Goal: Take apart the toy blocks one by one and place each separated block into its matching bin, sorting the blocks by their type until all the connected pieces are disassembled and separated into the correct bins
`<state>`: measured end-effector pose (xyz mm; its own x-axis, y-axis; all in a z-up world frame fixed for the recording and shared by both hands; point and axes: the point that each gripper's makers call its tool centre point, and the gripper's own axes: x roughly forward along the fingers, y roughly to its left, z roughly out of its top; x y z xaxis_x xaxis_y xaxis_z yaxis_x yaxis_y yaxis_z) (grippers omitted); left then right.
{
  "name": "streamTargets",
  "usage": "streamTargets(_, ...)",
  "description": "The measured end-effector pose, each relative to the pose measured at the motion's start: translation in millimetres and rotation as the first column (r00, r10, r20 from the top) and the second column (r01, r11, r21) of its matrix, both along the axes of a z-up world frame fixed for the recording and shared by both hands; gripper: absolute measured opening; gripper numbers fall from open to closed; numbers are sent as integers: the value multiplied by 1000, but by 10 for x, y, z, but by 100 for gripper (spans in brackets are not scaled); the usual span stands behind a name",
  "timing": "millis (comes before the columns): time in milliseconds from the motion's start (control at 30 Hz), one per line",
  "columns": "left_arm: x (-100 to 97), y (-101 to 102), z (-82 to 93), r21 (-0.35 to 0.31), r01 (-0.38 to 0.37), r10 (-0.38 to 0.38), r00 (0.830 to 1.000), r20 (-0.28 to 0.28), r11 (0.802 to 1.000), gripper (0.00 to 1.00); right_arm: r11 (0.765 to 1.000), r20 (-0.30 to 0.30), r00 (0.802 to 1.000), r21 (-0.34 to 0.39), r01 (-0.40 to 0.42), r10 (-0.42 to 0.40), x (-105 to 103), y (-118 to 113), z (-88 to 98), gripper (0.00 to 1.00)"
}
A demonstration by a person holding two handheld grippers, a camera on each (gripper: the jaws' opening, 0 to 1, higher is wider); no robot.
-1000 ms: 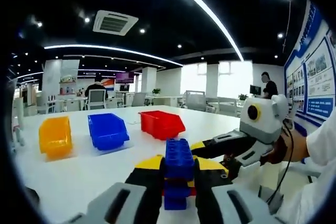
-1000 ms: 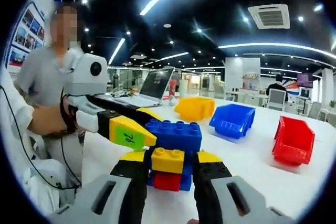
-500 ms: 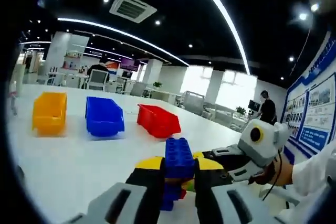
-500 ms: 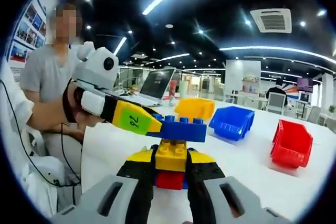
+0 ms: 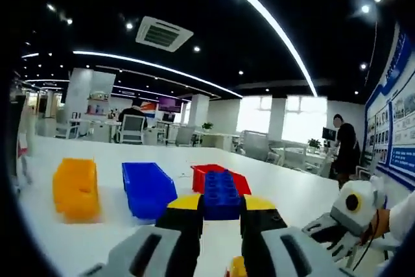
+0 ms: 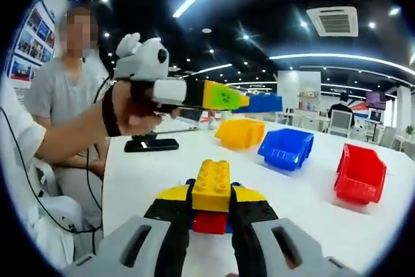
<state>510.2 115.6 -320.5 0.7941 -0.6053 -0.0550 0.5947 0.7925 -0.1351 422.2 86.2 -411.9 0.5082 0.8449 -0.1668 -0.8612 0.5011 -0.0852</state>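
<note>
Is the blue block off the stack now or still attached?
Off: the left gripper holds the blue block alone; the yellow-topped stack sits in the right gripper.

A blue block point(image 5: 222, 194), studs facing the camera, sits low in the middle of the left gripper view, pinched between the left claw's point(image 5: 221, 207) jaws and lifted off the rest. In the right gripper view the same block point(image 6: 264, 103) shows at upper centre. The remaining stack point(image 6: 211, 196), a yellow block on a red one with blue behind, sits at lower centre, clamped in the right claw point(image 6: 210, 207). On the bench, in a row, stand the yellow bin point(image 6: 241, 133), blue bin point(image 6: 286, 148) and red bin point(image 6: 360, 173), right of centre.
</note>
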Motion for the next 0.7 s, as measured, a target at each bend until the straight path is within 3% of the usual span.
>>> streamTargets(167,408,-5,150,10,-43,43,999,21,999,24,1000,-3,1000,-2,-1,1,5,0,-1,24)
streamTargets(267,814,-18,176,60,-91,90,996,30,994,24,1000,-5,1000,-4,-2,2,12,7,-2,24)
streamTargets(467,1458,113,-87,137,-213,218,976,-16,967,24,1000,-7,1000,-4,-1,1,28,14,-1,24)
streamTargets(700,1866,215,-397,212,-286,302,952,-44,934,24,1000,-9,1000,-3,-3,3,35,10,-1,24)
